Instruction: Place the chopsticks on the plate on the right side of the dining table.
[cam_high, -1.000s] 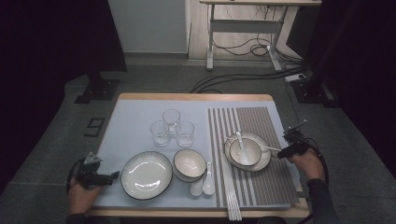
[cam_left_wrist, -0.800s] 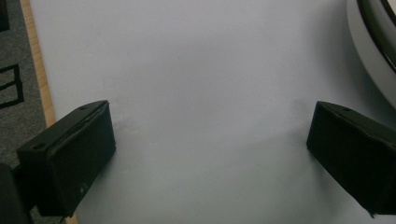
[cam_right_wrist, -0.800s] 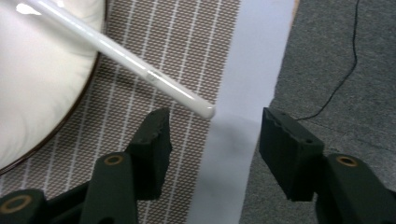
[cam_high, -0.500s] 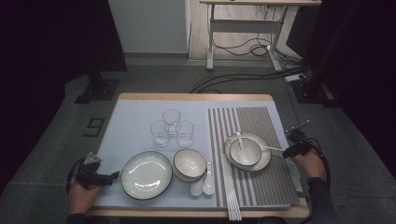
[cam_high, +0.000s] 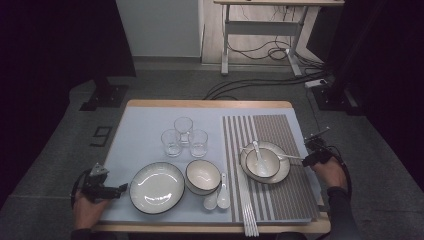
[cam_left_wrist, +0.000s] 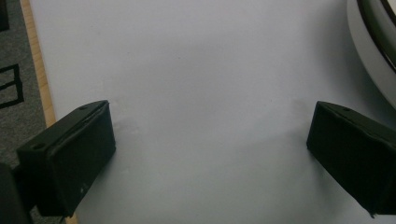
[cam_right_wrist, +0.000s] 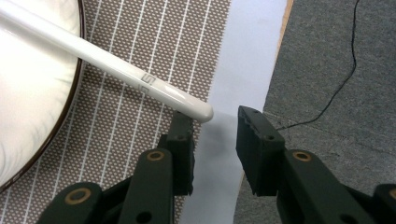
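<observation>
Now, high view: right gripper (cam_high: 314, 156) sits at the table's right edge, beside the plate (cam_high: 285, 170) that carries a small bowl (cam_high: 263, 161) and a spoon (cam_high: 257, 150); a long white spoon handle (cam_high: 289, 157) runs from the plate rim out to the gripper's tips. Left gripper (cam_high: 112, 190) rests at the near left corner of the pale blue mat (cam_high: 145, 125), tips pointing at the big empty plate (cam_high: 157, 187) just beyond it. Left gripper view: left gripper (cam_left_wrist: 210, 154) jaws stand wide apart, nothing between them, bare mat under them, plate rim (cam_left_wrist: 373, 42) ahead and off to one side. Right gripper view: right gripper (cam_right_wrist: 214, 140) jaws have just been closing, with a narrow gap left; the handle's rounded end (cam_right_wrist: 198, 108) lies just ahead of the gap, over the tip of one jaw, no pad pressing on it. Striped placemat (cam_right_wrist: 154, 56) lies under the handle.
</observation>
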